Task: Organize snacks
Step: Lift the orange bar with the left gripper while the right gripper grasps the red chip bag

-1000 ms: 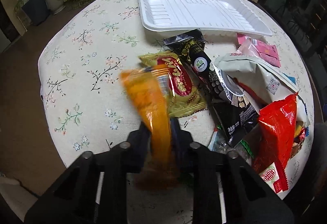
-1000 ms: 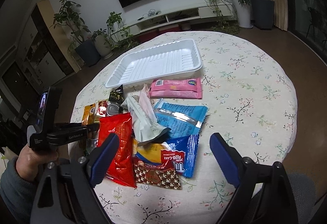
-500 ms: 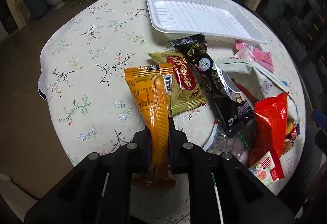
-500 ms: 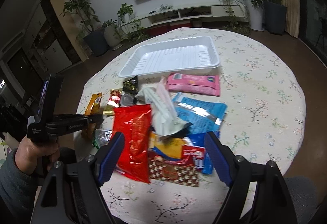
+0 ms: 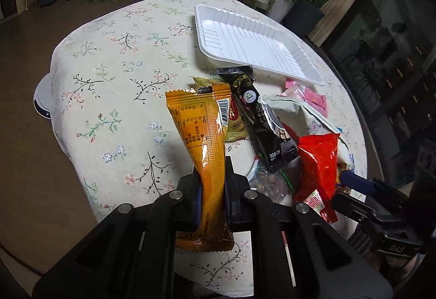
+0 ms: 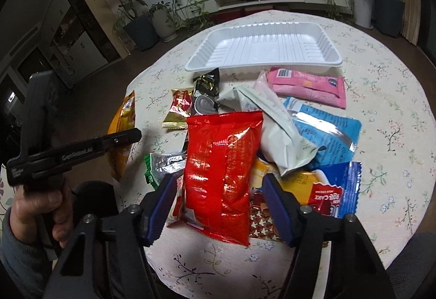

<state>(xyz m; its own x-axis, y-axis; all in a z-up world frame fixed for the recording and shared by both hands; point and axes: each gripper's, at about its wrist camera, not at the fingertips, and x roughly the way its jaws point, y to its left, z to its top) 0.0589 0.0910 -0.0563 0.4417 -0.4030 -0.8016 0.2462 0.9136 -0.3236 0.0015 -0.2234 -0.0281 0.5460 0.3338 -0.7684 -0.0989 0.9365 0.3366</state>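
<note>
My left gripper (image 5: 213, 172) is shut on an orange snack packet (image 5: 203, 132), lifted above the floral tablecloth; the same orange packet (image 6: 122, 127) shows at the left of the right wrist view, behind the hand-held left gripper (image 6: 130, 136). The white tray (image 5: 253, 39) lies empty at the far side of the table, also the white tray (image 6: 261, 50). My right gripper (image 6: 219, 191) is closing its blue-padded jaws around the near end of a red bag (image 6: 222, 162), with gaps on both sides. The red bag (image 5: 317, 160) rests on the snack pile.
Pile of snacks: pink packet (image 6: 308, 87), blue packets (image 6: 324, 132), grey-white bag (image 6: 275, 129), black packet (image 5: 256, 113), gold-red packet (image 6: 178, 109), roll-cake pack (image 6: 331, 191). A person's hand (image 6: 38, 206) holds the left gripper. Plants and a TV shelf stand beyond the round table (image 5: 114, 75).
The left gripper lifted the orange packet and carried it toward the tray. The right gripper moved in over the red bag and its jaws narrowed around it.
</note>
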